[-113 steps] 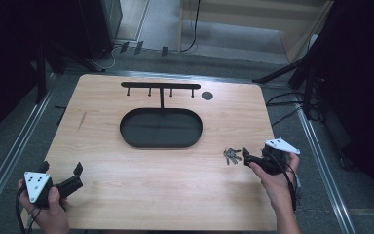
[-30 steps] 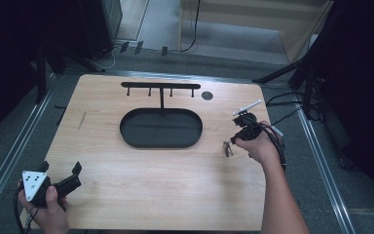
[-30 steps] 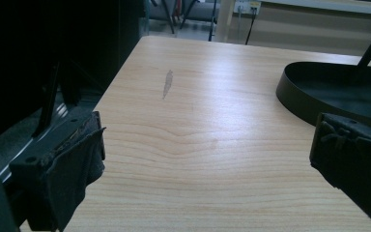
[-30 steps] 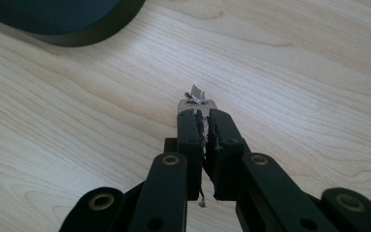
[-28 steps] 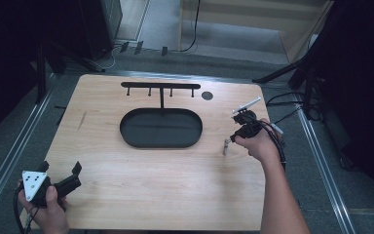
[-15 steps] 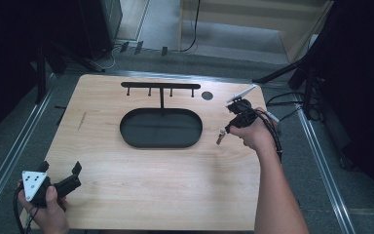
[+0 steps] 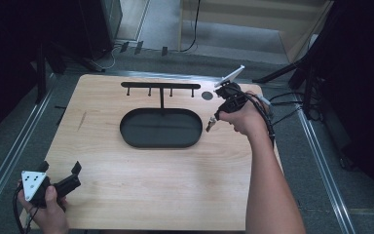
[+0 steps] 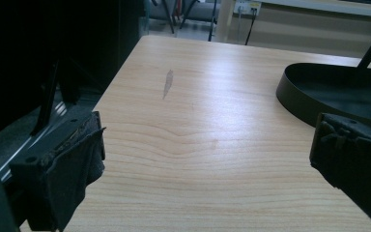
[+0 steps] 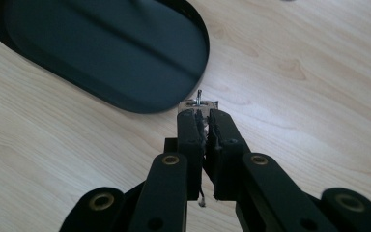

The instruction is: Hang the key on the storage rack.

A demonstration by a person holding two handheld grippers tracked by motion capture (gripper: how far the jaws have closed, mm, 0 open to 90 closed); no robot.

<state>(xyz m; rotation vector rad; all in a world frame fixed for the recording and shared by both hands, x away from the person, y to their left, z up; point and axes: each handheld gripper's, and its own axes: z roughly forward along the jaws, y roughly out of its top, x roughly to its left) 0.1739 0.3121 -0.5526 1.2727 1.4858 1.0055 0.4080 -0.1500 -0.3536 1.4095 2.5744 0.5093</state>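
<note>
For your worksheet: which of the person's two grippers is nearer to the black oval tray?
Right. The right gripper, shut on keys, hangs just past the black oval tray at its right end. The left gripper is at the table's near left corner, well away.

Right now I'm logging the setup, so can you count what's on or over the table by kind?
Grippers: 2, left and right
Bunches of keys: 1, keys clamped in the right gripper
Black oval trays: 1, tray
Hook racks: 1, rack
Total: 5
</note>
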